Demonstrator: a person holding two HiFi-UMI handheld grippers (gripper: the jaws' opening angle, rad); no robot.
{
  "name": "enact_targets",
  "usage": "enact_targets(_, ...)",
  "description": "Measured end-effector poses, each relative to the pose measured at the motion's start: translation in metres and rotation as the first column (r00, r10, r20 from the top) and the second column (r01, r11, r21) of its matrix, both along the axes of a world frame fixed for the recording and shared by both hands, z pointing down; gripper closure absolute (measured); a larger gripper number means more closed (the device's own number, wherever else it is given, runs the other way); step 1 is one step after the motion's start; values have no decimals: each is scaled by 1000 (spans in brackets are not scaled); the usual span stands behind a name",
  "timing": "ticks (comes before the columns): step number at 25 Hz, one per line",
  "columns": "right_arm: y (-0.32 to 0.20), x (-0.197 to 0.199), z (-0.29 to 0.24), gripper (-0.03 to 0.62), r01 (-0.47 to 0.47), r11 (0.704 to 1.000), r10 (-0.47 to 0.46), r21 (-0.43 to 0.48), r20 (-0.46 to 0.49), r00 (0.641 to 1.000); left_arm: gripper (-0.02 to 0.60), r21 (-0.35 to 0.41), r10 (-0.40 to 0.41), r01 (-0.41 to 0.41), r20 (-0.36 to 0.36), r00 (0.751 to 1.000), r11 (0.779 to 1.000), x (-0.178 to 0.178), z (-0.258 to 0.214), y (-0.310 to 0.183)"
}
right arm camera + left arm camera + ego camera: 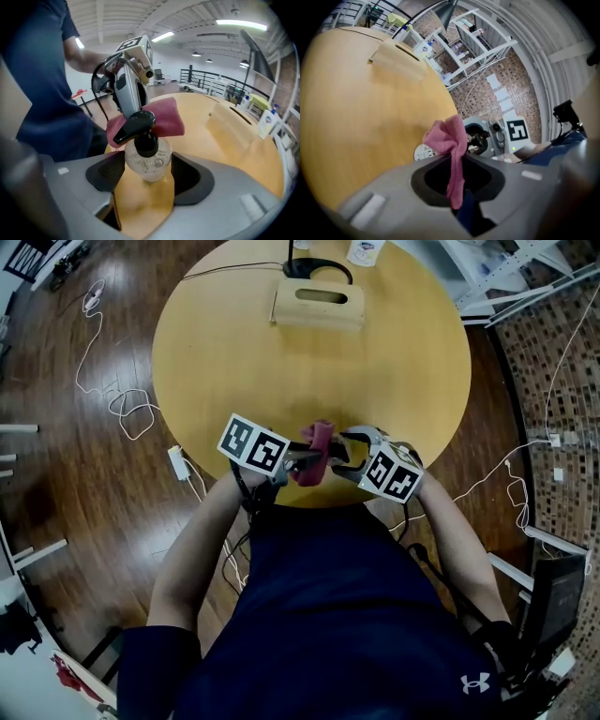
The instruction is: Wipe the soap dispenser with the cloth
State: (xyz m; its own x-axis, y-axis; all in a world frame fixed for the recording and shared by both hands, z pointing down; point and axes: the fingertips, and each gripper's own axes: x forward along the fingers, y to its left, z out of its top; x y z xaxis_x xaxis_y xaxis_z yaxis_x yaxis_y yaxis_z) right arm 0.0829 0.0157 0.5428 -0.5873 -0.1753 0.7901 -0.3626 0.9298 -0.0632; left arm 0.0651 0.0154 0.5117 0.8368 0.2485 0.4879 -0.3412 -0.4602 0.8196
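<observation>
1. Cloth (451,140): pink throughout, unpatterned.
2. Soap dispenser (149,159): clear, colourless body; black pump head.
3. Left gripper (458,164) and right gripper (146,165): grey shells with black jaw pads; their cubes are white with black square markers.
4. Table (234,362): honey-yellow, with faint wood grain.
5. Box (319,306): pale tan wood.
6. Floor (84,493): dark brown planks, crossed by white cables (131,413).
7. Shirt (328,615): navy, with a small white logo.

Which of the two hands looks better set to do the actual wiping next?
Left. The left gripper is clamped on the pink cloth, which sits close beside the soap dispenser. The right gripper grips that dispenser, so it likely just holds it steady.
</observation>
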Motion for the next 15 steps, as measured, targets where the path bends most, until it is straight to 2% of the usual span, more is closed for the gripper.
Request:
enact_targets(2,3,0,0,279,97,995,-97,-28,5,995,522,-9,44,-44,10,999,999,-2,1,14)
enact_targets(4,2,3,1,266,98,994,-98,-51,12,995,522,-5,55,-55,7,998,998,-3,0,21)
enact_targets(5,0,5,2,243,61,997,-60,-50,22,998,522,1,29,-29,-8,1000,1000,-3,-3,18)
enact_targets(7,0,9,0,226,-71,997,73,-33,77,994,522,3,-77,77,-69,995,997,-2,-12,0)
enact_targets(9,2,11,-7,227,-226,974,225,-13,150,963,522,-8,-156,156,-120,980,988,1,-19,-19)
enact_targets(10,4,9,-9,229,-281,960,276,2,169,946,522,-11,-160,160,-124,979,987,3,-18,-23)
enact_targets(12,8,4,-8,250,-324,945,312,49,163,936,522,-23,-124,122,-102,987,992,6,-9,-22)
enact_targets(15,5,3,-4,290,-296,951,282,86,142,949,522,-53,-87,83,-93,992,995,8,-4,-17)
